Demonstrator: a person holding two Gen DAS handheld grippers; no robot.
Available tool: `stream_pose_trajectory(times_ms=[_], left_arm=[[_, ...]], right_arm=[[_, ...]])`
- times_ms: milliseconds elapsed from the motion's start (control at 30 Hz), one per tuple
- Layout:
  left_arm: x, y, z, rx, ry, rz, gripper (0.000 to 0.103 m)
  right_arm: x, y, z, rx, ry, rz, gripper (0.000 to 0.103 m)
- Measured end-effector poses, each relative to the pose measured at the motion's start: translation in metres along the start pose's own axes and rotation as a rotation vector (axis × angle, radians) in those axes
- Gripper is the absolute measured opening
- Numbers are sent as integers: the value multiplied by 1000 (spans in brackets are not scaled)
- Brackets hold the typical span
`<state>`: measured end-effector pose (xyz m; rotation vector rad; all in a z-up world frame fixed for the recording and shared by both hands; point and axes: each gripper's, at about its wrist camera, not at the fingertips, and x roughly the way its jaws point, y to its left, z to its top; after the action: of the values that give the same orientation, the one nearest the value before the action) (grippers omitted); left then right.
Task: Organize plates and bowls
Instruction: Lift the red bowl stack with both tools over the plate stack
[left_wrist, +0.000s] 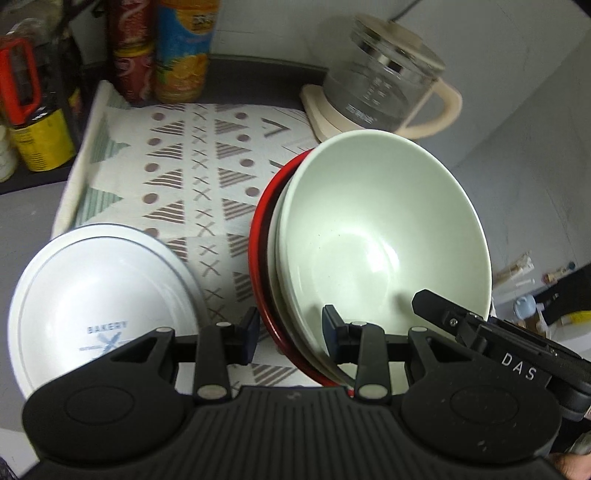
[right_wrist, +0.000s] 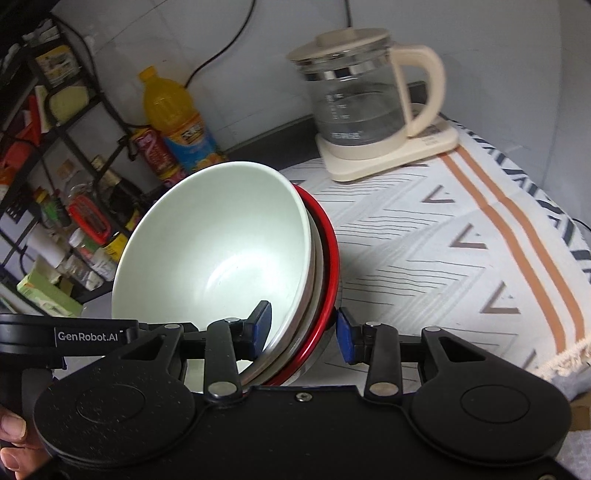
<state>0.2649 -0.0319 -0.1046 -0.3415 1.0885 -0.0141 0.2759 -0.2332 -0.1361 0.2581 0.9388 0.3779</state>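
A nested stack is held tilted above the patterned cloth (left_wrist: 207, 166): a pale green bowl (left_wrist: 369, 229) on top, a white dish under it, and a red-rimmed dish (left_wrist: 258, 236) at the bottom. My left gripper (left_wrist: 291, 334) is shut on the stack's near rim, one pad outside the red rim and one inside the green bowl. My right gripper (right_wrist: 303, 330) is shut on the opposite rim of the same stack, across the green bowl (right_wrist: 221, 251) and the red rim (right_wrist: 330, 258). A white "BAKERY" plate (left_wrist: 99, 280) lies on the cloth to the left.
A glass kettle (right_wrist: 369, 103) on a cream base stands at the back of the cloth (right_wrist: 443, 258). An orange drink bottle (right_wrist: 177, 122) and a red can stand by the wall. A black wire rack (right_wrist: 55, 166) with jars and bottles fills the left side.
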Motion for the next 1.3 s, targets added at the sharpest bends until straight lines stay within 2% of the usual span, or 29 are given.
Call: stream_pose_trajectory(times_ms=[633, 1033, 1300], left_arm=[[-38, 55, -19, -179, -89, 97, 35], [-54, 99, -37, -298, -98, 143, 35], [-57, 132, -45, -373, -82, 166, 35]], right_arm=[[28, 53, 3, -137, 81, 135, 37], [52, 95, -5, -222, 155, 192, 37], [74, 116, -13, -257, 214, 201, 37]])
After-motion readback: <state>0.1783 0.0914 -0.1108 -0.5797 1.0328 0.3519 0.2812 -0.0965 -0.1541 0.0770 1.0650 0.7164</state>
